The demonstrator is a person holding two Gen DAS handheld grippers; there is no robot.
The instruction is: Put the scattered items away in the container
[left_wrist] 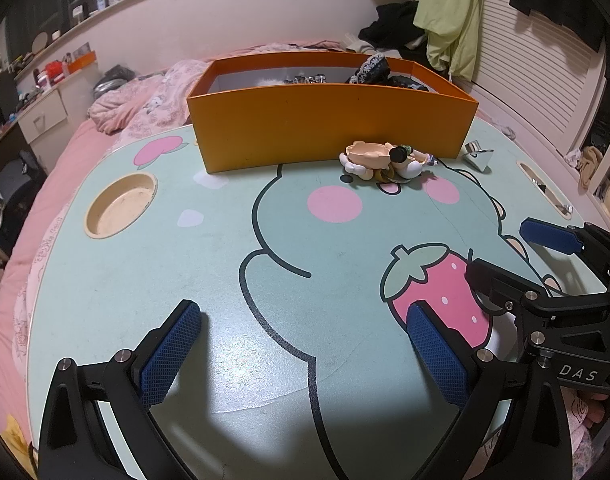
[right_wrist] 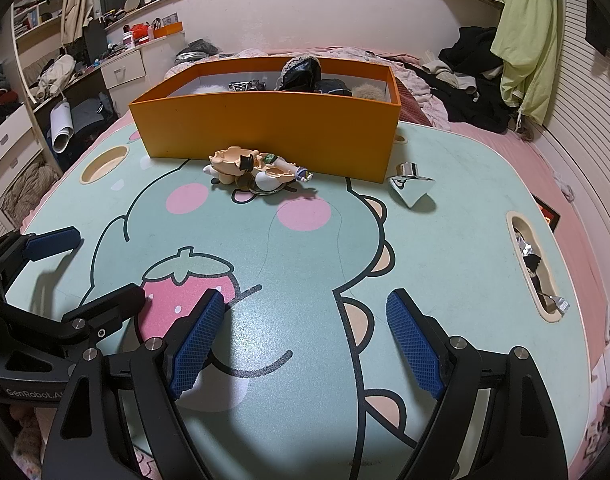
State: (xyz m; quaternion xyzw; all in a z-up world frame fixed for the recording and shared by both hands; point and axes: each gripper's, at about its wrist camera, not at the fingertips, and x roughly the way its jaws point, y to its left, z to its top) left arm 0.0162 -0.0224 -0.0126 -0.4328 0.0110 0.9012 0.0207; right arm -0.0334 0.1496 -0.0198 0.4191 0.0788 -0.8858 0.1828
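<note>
An orange box stands at the far side of the mint cartoon table, with dark items and fluffy things inside. Against its front wall lies a small pile of figurine parts. A shiny silver cone-shaped piece lies to the right of the pile. My left gripper is open near the table's front edge, nothing between its blue pads. My right gripper is open too, beside it on the right, also empty. Each shows in the other's view.
A round cup recess is sunk in the table's left side. A slot on the right edge holds small metal bits. Pink bedding surrounds the table, with clothes heaped behind the box.
</note>
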